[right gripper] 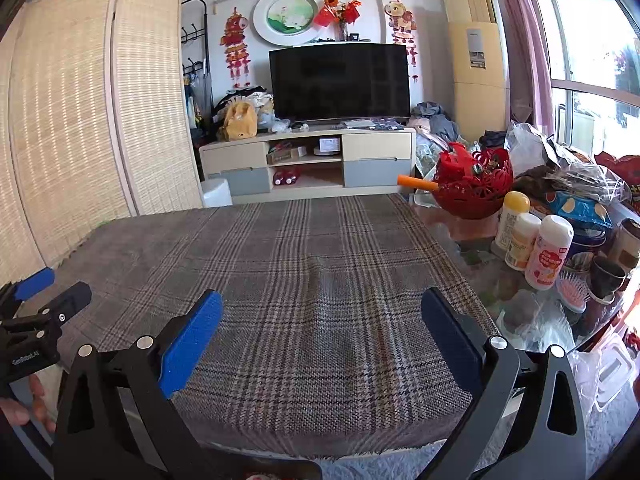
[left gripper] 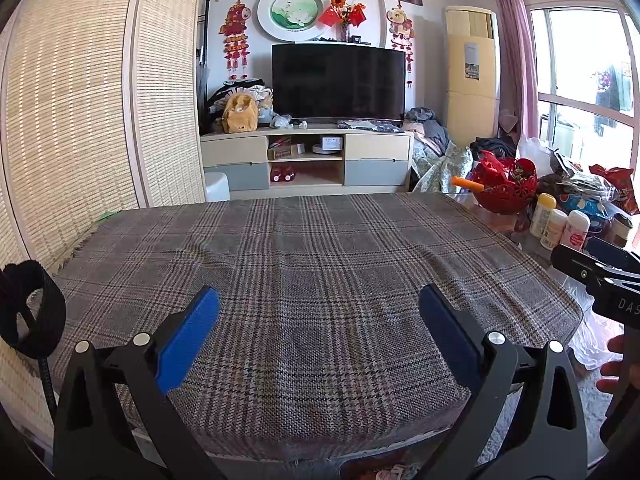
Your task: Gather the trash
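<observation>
No loose trash shows on the grey plaid cloth [left gripper: 320,240] that covers the table. My left gripper [left gripper: 320,296] hovers over the near part of the cloth, open, with nothing between its blue pads. My right gripper [right gripper: 322,298] hangs beside it over the same cloth [right gripper: 304,248], also open and empty. Crumpled clear plastic bags [right gripper: 528,144] and a blue snack packet [right gripper: 580,208] lie in the clutter on the glass table to the right. A hand holds each tool at the frame edges.
On the right glass table stand a red openwork basket [right gripper: 476,188] with an orange stick, three white bottles [right gripper: 548,256], a pink hairbrush and dark cups. A woven folding screen [left gripper: 80,120] bounds the left. A TV cabinet [left gripper: 306,156] stands beyond the table.
</observation>
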A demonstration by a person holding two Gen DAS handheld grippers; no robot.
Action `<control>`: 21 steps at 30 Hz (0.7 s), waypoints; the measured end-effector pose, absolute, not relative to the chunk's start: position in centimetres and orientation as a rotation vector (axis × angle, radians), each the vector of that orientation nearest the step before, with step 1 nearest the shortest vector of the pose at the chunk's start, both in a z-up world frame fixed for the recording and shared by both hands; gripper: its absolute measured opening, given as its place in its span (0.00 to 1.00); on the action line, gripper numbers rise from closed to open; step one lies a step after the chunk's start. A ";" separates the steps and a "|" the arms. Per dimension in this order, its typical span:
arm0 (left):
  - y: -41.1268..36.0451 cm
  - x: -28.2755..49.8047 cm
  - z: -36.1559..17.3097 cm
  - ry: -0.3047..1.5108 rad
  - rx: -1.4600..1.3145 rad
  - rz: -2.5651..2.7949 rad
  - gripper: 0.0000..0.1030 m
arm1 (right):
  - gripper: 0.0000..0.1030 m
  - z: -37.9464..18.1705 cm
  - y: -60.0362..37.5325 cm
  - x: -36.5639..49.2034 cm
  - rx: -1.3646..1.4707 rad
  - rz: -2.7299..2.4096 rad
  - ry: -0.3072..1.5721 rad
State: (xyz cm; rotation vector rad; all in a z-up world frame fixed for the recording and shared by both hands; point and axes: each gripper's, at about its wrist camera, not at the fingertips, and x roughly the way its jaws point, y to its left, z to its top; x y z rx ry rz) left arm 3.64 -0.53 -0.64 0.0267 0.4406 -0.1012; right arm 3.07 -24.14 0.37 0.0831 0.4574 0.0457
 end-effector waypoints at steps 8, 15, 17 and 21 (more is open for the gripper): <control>-0.5 3.7 -0.8 0.445 0.031 -0.098 0.92 | 0.97 0.3 -24.4 3.2 0.082 0.044 0.464; -0.5 3.8 -0.9 0.449 0.032 -0.099 0.92 | 0.97 0.2 -24.5 3.2 0.088 0.047 0.470; -0.6 3.9 -0.9 0.450 0.032 -0.100 0.92 | 0.97 0.2 -24.6 3.2 0.087 0.048 0.471; -0.7 4.0 -1.0 0.454 0.032 -0.101 0.92 | 0.97 0.2 -24.6 3.2 0.089 0.049 0.473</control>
